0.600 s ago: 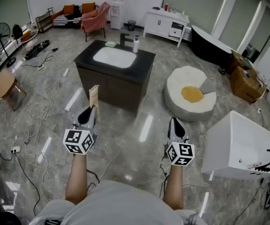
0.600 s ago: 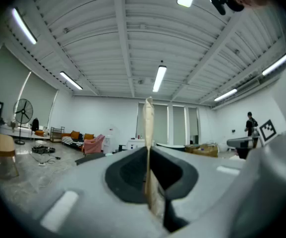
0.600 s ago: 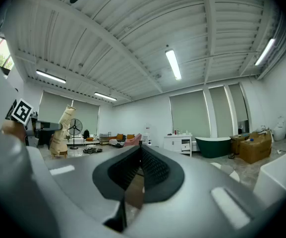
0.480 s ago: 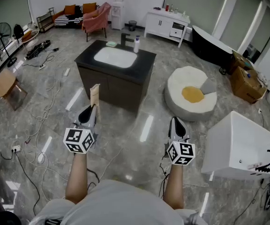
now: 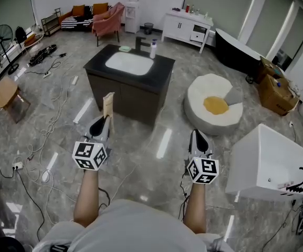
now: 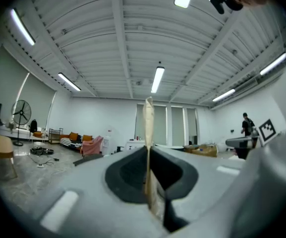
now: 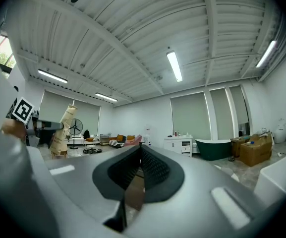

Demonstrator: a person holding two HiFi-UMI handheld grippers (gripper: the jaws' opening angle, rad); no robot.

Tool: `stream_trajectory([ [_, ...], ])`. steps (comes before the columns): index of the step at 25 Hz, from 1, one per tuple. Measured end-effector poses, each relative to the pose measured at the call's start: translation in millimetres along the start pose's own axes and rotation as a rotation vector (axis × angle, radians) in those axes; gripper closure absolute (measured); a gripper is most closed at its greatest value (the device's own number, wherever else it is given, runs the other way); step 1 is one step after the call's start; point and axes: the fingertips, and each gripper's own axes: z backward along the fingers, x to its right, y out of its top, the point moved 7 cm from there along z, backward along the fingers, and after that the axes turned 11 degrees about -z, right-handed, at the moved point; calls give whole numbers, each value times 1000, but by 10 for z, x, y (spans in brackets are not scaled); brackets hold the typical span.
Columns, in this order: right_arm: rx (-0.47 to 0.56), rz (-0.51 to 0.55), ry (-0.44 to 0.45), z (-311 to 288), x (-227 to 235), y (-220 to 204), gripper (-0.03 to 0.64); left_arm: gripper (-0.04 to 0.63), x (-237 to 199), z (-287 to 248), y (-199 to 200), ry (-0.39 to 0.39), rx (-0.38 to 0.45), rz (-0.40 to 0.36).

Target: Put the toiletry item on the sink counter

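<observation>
1. Sink counter (image 5: 164, 72): a dark freestanding cabinet with a white basin (image 5: 128, 63) set in its top. It stands ahead of the person, well apart from both grippers. Bare dark top shows around the basin, widest at the sink counter's right side and near edge. This is judged the best landing zone.

2. White unit (image 5: 269, 161) and beanbag (image 5: 214, 109): both lie right of the sink counter, the beanbag near it. The straight path to the sink counter's near edge is open floor.

3. Cables (image 5: 51, 135): they trail over the floor left of the sink counter. An approach from that side risks snagging a foot.

4. Faucet (image 5: 139, 43), bottle (image 5: 153, 50) and green dish (image 5: 124, 49): all 3 occupy the sink counter's far edge, so little room remains there.

5. Left gripper (image 5: 100, 127): clamped on the lower end of the toiletry item (image 5: 108, 105), a flat tan tube. The tube stands upright above the jaws, short of the sink counter. This low grip is judged to leave the body free for setting down.

6. Right gripper (image 5: 197, 140): jaws together with nothing between them. It is held level with the left gripper, equally far from the sink counter, judged in reserve.
</observation>
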Motion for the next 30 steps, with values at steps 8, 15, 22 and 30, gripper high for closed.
stream_trajectory([
  [8, -11, 1, -9, -19, -149, -77, 614, 581, -142, 38, -92, -20, -2, 21],
  [15, -39, 7, -11, -120, -358, -275, 614, 581, -355, 85, -231, -31, -4, 30],
  [22, -49, -1, 1, -269, -360, -317, 614, 581, -468, -14, -308, -26, -12, 43],
  [30, -62, -9, 13, -643, -154, -397, 614, 581, -493, -434, -432, -42, -29, 50],
])
